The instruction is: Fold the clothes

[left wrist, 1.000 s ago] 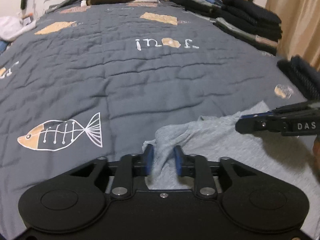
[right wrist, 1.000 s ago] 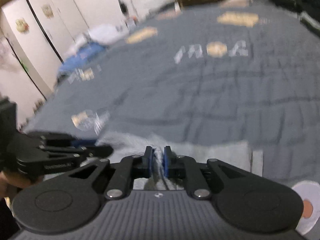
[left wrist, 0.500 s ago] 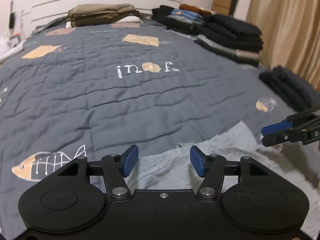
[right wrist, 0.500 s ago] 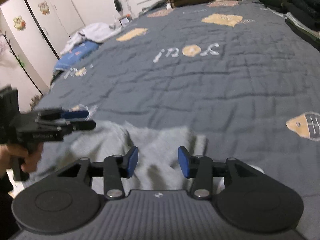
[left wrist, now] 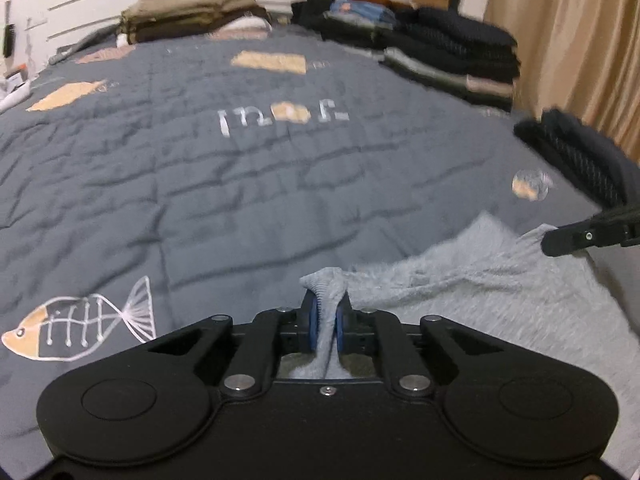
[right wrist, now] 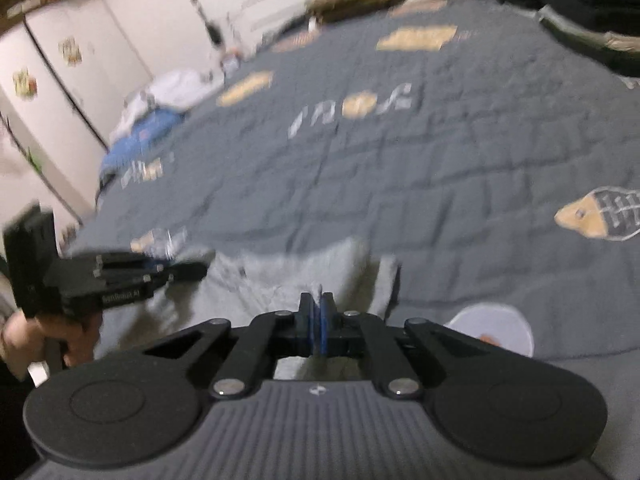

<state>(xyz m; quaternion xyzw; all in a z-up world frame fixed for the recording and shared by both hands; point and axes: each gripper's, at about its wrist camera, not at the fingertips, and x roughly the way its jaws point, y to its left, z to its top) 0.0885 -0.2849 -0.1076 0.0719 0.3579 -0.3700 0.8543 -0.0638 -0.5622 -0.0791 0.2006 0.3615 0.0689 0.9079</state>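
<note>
A light grey knit garment (left wrist: 460,292) lies crumpled on the near part of a dark grey quilted bedspread (left wrist: 240,180). My left gripper (left wrist: 327,312) is closing, and its blue pads pinch a raised fold at the garment's left edge. In the left wrist view, my right gripper (left wrist: 560,242) reaches in from the right and pulls up the garment's far right edge. In the right wrist view, my right gripper (right wrist: 319,308) is closing with a thin bit of the grey garment (right wrist: 280,276) between its pads. My left gripper (right wrist: 200,266), held by a hand (right wrist: 24,332), is at the left.
Stacks of folded dark clothes (left wrist: 440,52) and a tan folded pile (left wrist: 192,16) line the far end of the bed. Another dark garment (left wrist: 580,152) lies at the right edge by a beige curtain (left wrist: 580,20). White wardrobes (right wrist: 60,72) stand left of the bed.
Half a second ago both grippers stood open over the garment. Both have now shut on its fabric, and the cloth is bunched up between them.
</note>
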